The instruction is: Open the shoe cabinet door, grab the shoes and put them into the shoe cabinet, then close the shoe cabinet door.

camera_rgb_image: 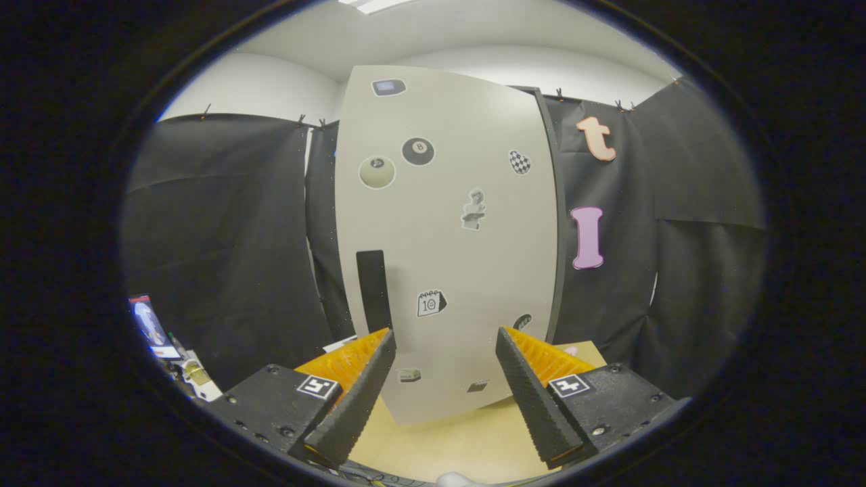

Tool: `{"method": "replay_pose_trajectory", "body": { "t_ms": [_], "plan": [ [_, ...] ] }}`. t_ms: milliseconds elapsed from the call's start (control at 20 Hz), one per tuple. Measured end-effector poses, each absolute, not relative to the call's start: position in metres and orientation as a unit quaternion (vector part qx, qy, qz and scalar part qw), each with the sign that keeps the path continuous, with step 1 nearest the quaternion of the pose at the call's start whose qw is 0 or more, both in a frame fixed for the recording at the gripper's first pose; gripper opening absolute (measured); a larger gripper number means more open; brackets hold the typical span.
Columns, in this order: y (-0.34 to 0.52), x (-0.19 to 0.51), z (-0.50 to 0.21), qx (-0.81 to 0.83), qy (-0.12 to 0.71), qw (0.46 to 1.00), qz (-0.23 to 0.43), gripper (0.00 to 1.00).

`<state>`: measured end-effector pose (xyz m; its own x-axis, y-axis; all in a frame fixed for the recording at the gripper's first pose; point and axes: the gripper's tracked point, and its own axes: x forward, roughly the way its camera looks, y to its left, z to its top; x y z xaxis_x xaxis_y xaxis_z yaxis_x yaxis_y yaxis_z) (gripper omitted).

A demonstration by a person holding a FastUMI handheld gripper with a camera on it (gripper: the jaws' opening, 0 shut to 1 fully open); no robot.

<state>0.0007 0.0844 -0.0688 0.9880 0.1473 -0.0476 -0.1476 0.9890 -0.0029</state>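
The shoe cabinet door (pixel 446 230) is a tall pale grey panel with several stickers, standing just beyond my fingers and looking shut. Its black vertical handle (pixel 374 289) sits at the door's lower left, just above my left fingertip. My gripper (pixel 446 338) is open, its two orange and black fingers spread wide with nothing between them, aimed at the lower part of the door. A dark cabinet edge (pixel 556 223) runs down the door's right side. A small white thing (pixel 454 479) peeks in below the fingers; I cannot tell what it is.
The cabinet stands on a light wooden floor (pixel 446 439). Black cloth walls (pixel 230 243) hang on both sides. At the lower left lies some clutter, including a small brass-coloured object (pixel 195 372).
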Motion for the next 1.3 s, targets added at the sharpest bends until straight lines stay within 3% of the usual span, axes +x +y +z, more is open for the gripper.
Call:
{"method": "replay_pose_trajectory", "body": {
  "t_ms": [700, 1300],
  "plan": [
    [0.033, -0.054, 0.0, -0.004, -0.018, 1.0, -0.004, 0.98],
    [0.019, -0.079, 0.014, 0.001, -0.023, 1.0, -0.019, 0.98]
  ]
}}
